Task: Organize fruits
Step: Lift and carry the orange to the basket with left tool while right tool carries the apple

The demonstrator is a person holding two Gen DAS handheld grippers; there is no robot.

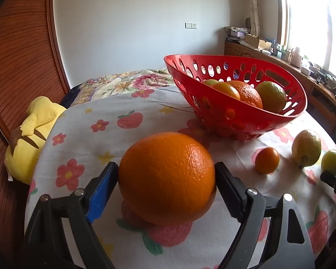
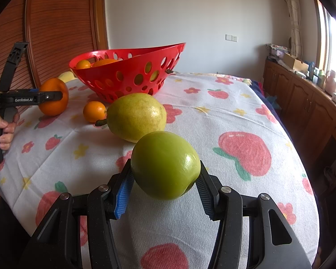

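Left wrist view: a big orange (image 1: 166, 178) is pinched in the left claw (image 1: 166, 186), both pads pressed against its sides, and it's seen low over the flowery cloth (image 1: 82, 134) that covers the bed. Just behind it the red basket (image 1: 246, 121) is parked on the cloth, with a few oranges and yellowish fruits piled inside. Off to the right a small tangerine (image 1: 267, 160), a pear (image 1: 306, 148) and a green apple (image 1: 331, 162) are spotted, the apple touched by the right claw (image 1: 334, 177) at the frame edge. A yellow plush (image 1: 31, 134) is wedged at the left side. Right wrist view: the green apple (image 2: 165, 164) is clamped in the right claw (image 2: 165, 179), with the pear (image 2: 136, 116) just behind it, then the tangerine (image 2: 94, 111) and the basket (image 2: 127, 78); the orange (image 2: 54, 96) is seen gripped by the left claw (image 2: 56, 96) far left
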